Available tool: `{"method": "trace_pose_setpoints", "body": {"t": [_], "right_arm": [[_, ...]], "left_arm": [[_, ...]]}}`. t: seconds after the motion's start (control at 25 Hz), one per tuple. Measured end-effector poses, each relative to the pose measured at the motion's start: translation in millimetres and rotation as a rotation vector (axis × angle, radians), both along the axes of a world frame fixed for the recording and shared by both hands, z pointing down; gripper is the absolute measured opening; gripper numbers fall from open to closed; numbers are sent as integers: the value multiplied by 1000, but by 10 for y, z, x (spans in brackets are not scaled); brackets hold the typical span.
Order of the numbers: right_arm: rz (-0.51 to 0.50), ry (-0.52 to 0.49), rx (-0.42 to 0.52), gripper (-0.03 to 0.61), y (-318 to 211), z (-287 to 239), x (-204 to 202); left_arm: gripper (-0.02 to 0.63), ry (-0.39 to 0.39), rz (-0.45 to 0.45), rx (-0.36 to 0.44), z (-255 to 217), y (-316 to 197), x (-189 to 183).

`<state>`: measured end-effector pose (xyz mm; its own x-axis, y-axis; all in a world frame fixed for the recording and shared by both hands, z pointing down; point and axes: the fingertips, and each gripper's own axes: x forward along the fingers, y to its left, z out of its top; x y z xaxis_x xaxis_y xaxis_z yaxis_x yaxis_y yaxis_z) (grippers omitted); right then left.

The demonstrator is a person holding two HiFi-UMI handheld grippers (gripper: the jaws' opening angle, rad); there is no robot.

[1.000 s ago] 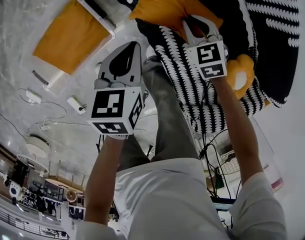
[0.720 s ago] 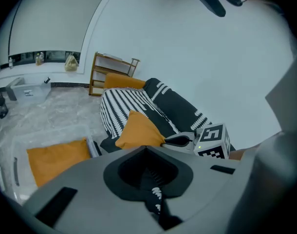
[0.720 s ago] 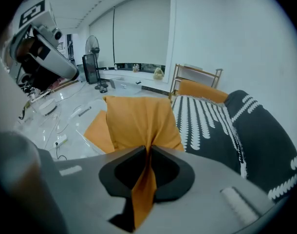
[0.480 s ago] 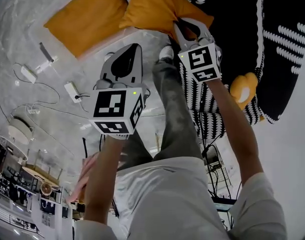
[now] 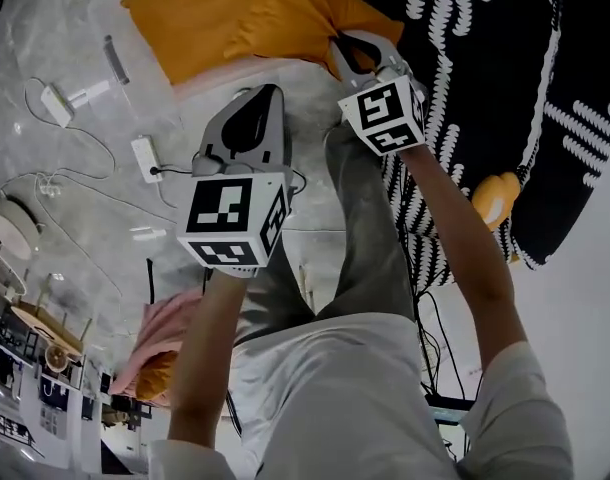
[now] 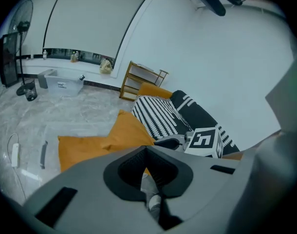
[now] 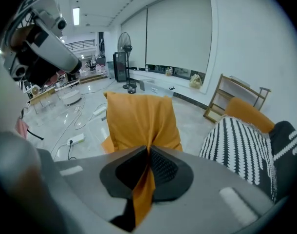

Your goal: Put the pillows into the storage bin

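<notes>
Black-and-white zigzag throw (image 5: 475, 58) right, two white power strips (image 5: 145, 158) left. Right gripper (image 7: 147, 152), jaws just closing, pinches one of seemingly two orange fabric pillows (image 7: 139, 118). Left gripper (image 6: 145, 150) clenched, empty.

White shirt (image 5: 335, 398), grey trousers (image 5: 370, 238); grey left tongs (image 5: 265, 90) and right tongs (image 5: 337, 40) bear marker cubes (image 5: 230, 218).

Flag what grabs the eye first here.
The big orange pillow fills the top of the head view, its corner pinched in the right gripper, whose jaws have just been closing on the fabric. Right of it spreads a black-and-white patterned cover. The left gripper hangs mid-frame, shut and empty.
</notes>
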<state>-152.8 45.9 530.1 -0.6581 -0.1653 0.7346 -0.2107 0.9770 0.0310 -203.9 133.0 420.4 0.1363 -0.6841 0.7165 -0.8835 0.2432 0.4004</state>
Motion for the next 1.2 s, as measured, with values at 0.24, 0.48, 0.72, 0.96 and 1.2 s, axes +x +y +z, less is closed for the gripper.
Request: {"method": "trace_pose_setpoints", "body": {"t": [0.24, 0.48, 0.72, 0.96, 1.2], "right_arm": [[-133, 18, 15, 35, 216, 279, -645], [-284, 64, 39, 35, 480, 650, -1082], [-382, 111, 53, 29, 624, 1077, -1317], [-371, 235, -22, 20, 625, 1702, -1215], [-368, 258, -108, 35, 810, 1820, -961]], "left_arm": [[9, 6, -78, -16, 145, 267, -483], [9, 15, -154, -37, 288, 518, -811], [9, 24, -194, -57, 461, 617, -1011], [9, 26, -210, -82, 643, 659, -1118], [9, 30, -188, -89, 649, 589, -993]]}}
